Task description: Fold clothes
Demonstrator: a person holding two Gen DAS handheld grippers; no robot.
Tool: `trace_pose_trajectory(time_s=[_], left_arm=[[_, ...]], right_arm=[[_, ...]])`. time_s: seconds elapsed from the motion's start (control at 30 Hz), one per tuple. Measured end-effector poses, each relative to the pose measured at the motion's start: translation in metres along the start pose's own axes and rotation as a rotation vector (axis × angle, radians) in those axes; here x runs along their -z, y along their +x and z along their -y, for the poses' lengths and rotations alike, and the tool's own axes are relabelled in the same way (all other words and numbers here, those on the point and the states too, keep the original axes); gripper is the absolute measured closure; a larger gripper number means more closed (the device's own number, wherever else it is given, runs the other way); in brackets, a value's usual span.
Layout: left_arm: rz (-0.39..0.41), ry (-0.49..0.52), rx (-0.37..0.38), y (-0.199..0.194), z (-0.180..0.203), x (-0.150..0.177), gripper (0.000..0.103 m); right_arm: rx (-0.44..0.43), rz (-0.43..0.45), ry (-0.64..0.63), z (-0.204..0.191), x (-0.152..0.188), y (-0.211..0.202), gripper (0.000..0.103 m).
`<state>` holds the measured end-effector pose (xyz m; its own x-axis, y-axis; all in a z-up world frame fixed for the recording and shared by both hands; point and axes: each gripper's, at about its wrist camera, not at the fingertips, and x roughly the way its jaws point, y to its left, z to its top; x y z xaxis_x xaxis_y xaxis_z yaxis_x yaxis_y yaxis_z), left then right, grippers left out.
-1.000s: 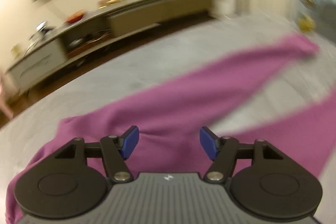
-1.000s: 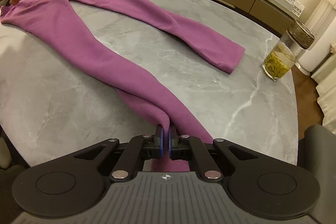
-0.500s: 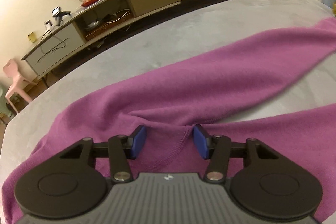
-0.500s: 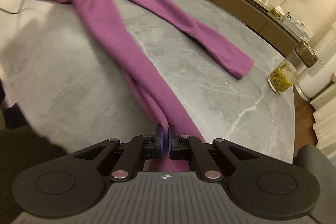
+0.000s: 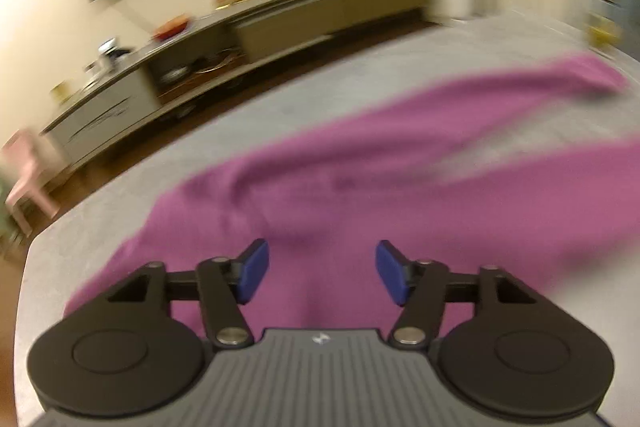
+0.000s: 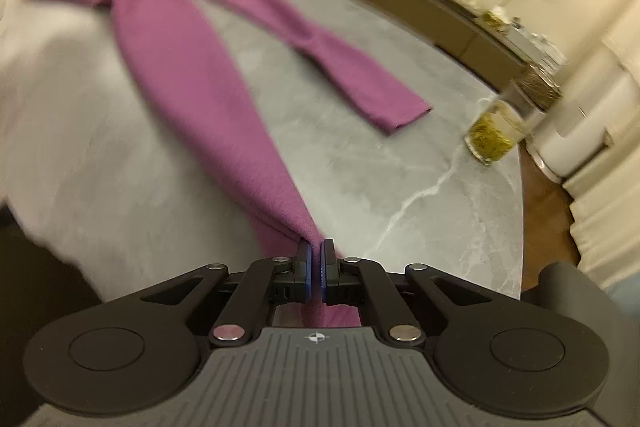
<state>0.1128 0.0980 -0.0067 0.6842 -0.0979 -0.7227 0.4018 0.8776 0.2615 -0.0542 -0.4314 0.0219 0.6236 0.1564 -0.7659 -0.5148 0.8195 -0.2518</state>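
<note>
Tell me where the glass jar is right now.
The glass jar stands at the right in the right wrist view, near the table edge, just beyond the free leg of the purple trousers.

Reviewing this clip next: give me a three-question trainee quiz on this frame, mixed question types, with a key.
1. True or false: the right hand-held gripper is shut on one leg end of the purple trousers.
2. Multiple choice: the left hand-held gripper is (A) shut on the waistband, (B) open over the trousers, (C) holding the jar.
3. Fill in: near the table edge, beyond the free trouser leg, stands a glass ____ with yellow-green contents.

Key: 1 true; 2 B; 3 jar.
</note>
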Motion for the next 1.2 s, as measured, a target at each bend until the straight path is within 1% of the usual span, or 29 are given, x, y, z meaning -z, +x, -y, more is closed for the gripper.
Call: trace_pose_trajectory(time_s=[0.03, 0.07, 0.17, 0.2, 0.23, 0.27, 0.3, 0.33, 0.4, 0.43, 0.5, 0.53, 0.57, 0.6, 0.63, 0.67, 0.7, 0.73, 0.77, 0.8, 0.87, 0.9, 0.93, 0.97, 1.0, 1.07, 1.13, 1.17, 1.2], left_arm=[[-0.012, 0.033, 0.02, -0.014, 0.002, 0.02, 0.039], [-0.034, 0.054, 0.024, -0.019, 0.002, 0.038, 0.039], [-0.112, 0.097, 0.001, -0.024, -0.002, 0.088, 0.037], [-0.122, 0.087, -0.02, -0.024, -0.008, 0.096, 0.036], [-0.119, 0.057, -0.051, -0.022, -0.017, 0.098, 0.041], [-0.116, 0.027, -0.081, -0.021, -0.026, 0.101, 0.052], [-0.125, 0.001, -0.09, -0.018, -0.034, 0.102, 0.088], [-0.139, -0.018, -0.089, -0.015, -0.041, 0.101, 0.097], [-0.131, -0.043, -0.09, -0.019, -0.055, 0.096, 0.098], [-0.088, -0.113, -0.058, -0.031, -0.071, 0.09, 0.098], [0.034, -0.325, 0.051, -0.06, -0.115, 0.076, 0.098], [0.066, -0.395, 0.095, -0.068, -0.135, 0.073, 0.098], [0.076, -0.438, 0.122, -0.073, -0.152, 0.071, 0.098], [0.048, -0.444, 0.125, -0.073, -0.16, 0.07, 0.097], [-0.008, -0.423, 0.11, -0.068, -0.162, 0.07, 0.097], [-0.054, -0.392, 0.121, -0.066, -0.159, 0.073, 0.096], [-0.076, -0.36, 0.135, -0.069, -0.152, 0.078, 0.094], [-0.084, -0.33, 0.138, -0.074, -0.144, 0.085, 0.089], [-0.087, -0.312, 0.125, -0.079, -0.136, 0.093, 0.086], [-0.082, -0.315, 0.103, -0.085, -0.133, 0.1, 0.082], [-0.052, -0.365, 0.056, -0.099, -0.136, 0.118, 0.076], [-0.035, -0.397, 0.038, -0.105, -0.14, 0.126, 0.065], [-0.018, -0.432, 0.021, -0.107, -0.146, 0.131, 0.055], [-0.003, -0.468, -0.005, -0.108, -0.153, 0.135, 0.053], [0.003, -0.497, -0.021, -0.105, -0.16, 0.136, 0.052], [0.003, -0.544, -0.031, -0.097, -0.171, 0.138, 0.052], [-0.013, -0.533, -0.022, -0.084, -0.169, 0.136, 0.053], [-0.037, -0.516, -0.035, -0.073, -0.167, 0.137, 0.054], [-0.078, -0.504, -0.072, -0.061, -0.165, 0.137, 0.057]], right_arm=[[-0.003, 0.024, 0.039, 0.004, -0.001, -0.001, 0.1], [-0.006, 0.047, 0.077, 0.009, -0.001, -0.002, 0.1], [-0.022, 0.12, 0.196, 0.026, -0.007, -0.008, 0.1], [-0.024, 0.14, 0.23, 0.03, -0.011, -0.009, 0.1], [-0.021, 0.155, 0.258, 0.033, -0.015, -0.01, 0.1], [-0.018, 0.169, 0.286, 0.037, -0.019, -0.011, 0.1], [-0.017, 0.184, 0.309, 0.039, -0.023, -0.012, 0.1], [-0.023, 0.198, 0.336, 0.042, -0.028, -0.013, 0.1], [-0.036, 0.227, 0.392, 0.048, -0.039, -0.019, 0.1], [-0.043, 0.244, 0.421, 0.053, -0.045, -0.024, 0.1], [-0.079, 0.319, 0.519, 0.067, -0.054, -0.041, 0.1], [-0.089, 0.335, 0.574, 0.076, -0.058, -0.045, 0.1], [-0.086, 0.317, 0.597, 0.084, -0.061, -0.041, 0.1], [-0.063, 0.248, 0.577, 0.086, -0.065, -0.029, 0.1], [-0.04, 0.16, 0.526, 0.084, -0.066, -0.013, 0.1], [-0.057, 0.077, 0.476, 0.08, -0.063, 0.003, 0.1], [-0.071, 0.032, 0.446, 0.074, -0.056, 0.015, 0.1], [-0.076, 0.004, 0.426, 0.068, -0.049, 0.022, 0.1], [-0.078, -0.012, 0.391, 0.06, -0.041, 0.024, 0.1], [-0.079, -0.027, 0.354, 0.051, -0.033, 0.026, 0.1], [-0.074, -0.076, 0.308, 0.037, -0.016, 0.032, 0.1], [-0.064, -0.11, 0.268, 0.03, -0.008, 0.034, 0.1], [-0.058, -0.121, 0.247, 0.026, -0.002, 0.034, 0.1], [-0.053, -0.13, 0.227, 0.024, 0.004, 0.033, 0.099], [-0.06, -0.117, 0.245, 0.027, 0.005, 0.029, 0.099], [-0.076, -0.088, 0.286, 0.035, 0.007, 0.022, 0.088], [-0.083, -0.034, 0.366, 0.041, 0.007, 0.017, 0.086], [-0.086, -0.009, 0.407, 0.045, 0.006, 0.016, 0.085], [-0.09, 0.016, 0.448, 0.048, 0.006, 0.016, 0.085]])
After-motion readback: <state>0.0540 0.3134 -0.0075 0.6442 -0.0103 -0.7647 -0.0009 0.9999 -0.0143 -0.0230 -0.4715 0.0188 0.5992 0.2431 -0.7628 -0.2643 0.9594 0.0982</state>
